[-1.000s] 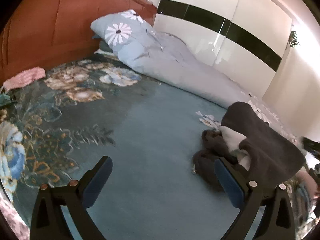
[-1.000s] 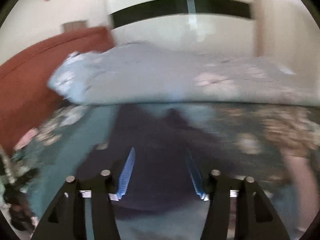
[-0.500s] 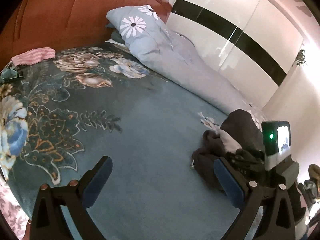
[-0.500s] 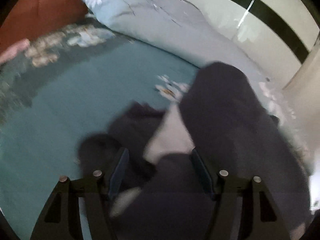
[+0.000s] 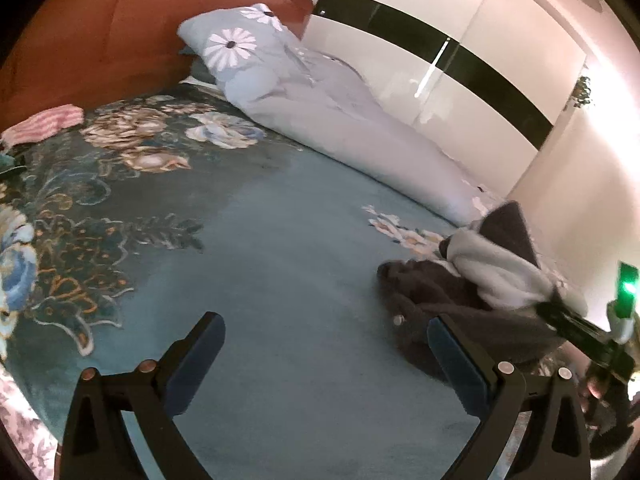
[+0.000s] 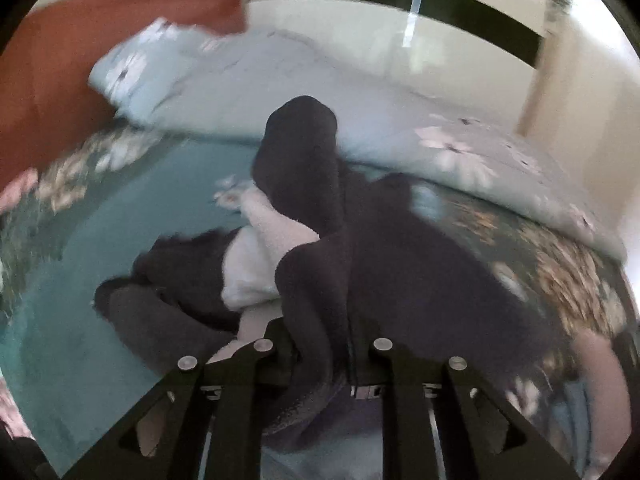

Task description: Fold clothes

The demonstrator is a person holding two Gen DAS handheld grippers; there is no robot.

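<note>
The right gripper [image 6: 320, 360] has just been closing its jaws and is now pinching a fold of the dark fleece garment [image 6: 392, 264], which is lying crumpled on the teal floral bedspread [image 5: 280, 280] with its white lining [image 6: 256, 264] showing and one part of it sticking up in front of the pale blue duvet [image 6: 320, 92]. The left gripper [image 5: 324, 344] is hanging over bare bedspread with its jaws spread wide and nothing between them, the garment [image 5: 452, 304] sitting just off its right finger. A pink striped cloth [image 5: 44, 126] is lying by the reddish headboard [image 5: 100, 32].
</note>
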